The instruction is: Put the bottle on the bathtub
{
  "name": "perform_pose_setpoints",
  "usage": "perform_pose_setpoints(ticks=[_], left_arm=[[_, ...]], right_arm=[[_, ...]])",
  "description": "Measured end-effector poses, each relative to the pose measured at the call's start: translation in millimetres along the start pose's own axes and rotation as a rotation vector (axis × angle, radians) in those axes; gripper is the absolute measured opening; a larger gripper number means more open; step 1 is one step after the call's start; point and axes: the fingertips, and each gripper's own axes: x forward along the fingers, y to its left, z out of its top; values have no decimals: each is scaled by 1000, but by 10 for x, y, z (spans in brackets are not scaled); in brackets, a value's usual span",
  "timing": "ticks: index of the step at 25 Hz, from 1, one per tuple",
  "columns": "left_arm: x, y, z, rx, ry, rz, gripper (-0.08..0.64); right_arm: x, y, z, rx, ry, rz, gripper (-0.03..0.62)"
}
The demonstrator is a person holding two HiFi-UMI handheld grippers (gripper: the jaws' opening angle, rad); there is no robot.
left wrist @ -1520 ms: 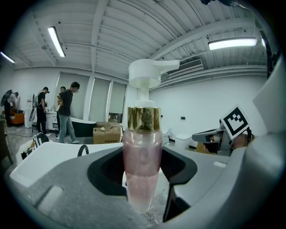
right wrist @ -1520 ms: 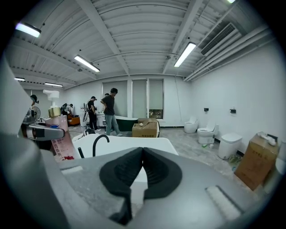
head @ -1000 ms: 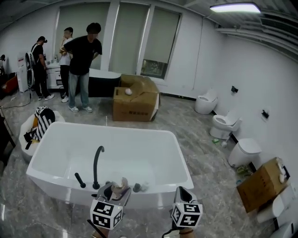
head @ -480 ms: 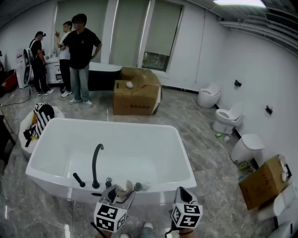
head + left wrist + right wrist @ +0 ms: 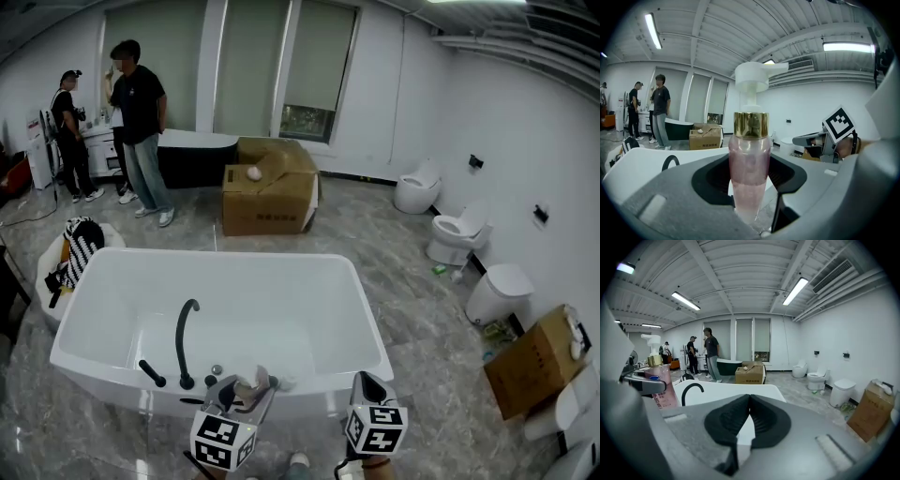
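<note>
Left gripper (image 5: 242,394) pinching bottle (image 5: 750,168) by body, upright, so it can stand on ledge. Bottle hovers at near rim of bathtub (image 5: 370,319), right of faucet (image 5: 183,328). Right gripper (image 5: 749,420) pressed together, empty, outside rim.

Upright pink pump bottle (image 5: 749,164), gold collar, white pump head, at the near rim of the white bathtub (image 5: 371,314).
</note>
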Motion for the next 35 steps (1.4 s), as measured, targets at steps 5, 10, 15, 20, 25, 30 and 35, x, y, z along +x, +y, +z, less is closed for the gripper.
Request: perform_pose_setpoints(ticks=[5, 10, 15, 20, 25, 30, 35], left_arm=[[238, -123, -52, 1, 23, -40, 227], [496, -273, -110, 9, 49, -85, 227], [789, -516, -111, 26, 74, -138, 227], [1055, -825, -167, 51, 112, -199, 227], [1274, -1054, -341, 65, 156, -246, 227], [1433, -1275, -576, 75, 204, -282, 227], [1585, -1457, -821, 79, 243, -318, 227]], right_arm=[[50, -238, -102, 29, 22, -36, 3], [56, -526, -239, 64, 45, -84, 3], [30, -885, -347, 107, 62, -135, 3], [-44, -1235, -552, 162, 91, -186, 3], [-79, -1465, -818, 202, 127, -220, 3], [-117, -1653, -1102, 236, 165, -246, 3], [-99, -1791, -1385, 270, 205, -263, 3]])
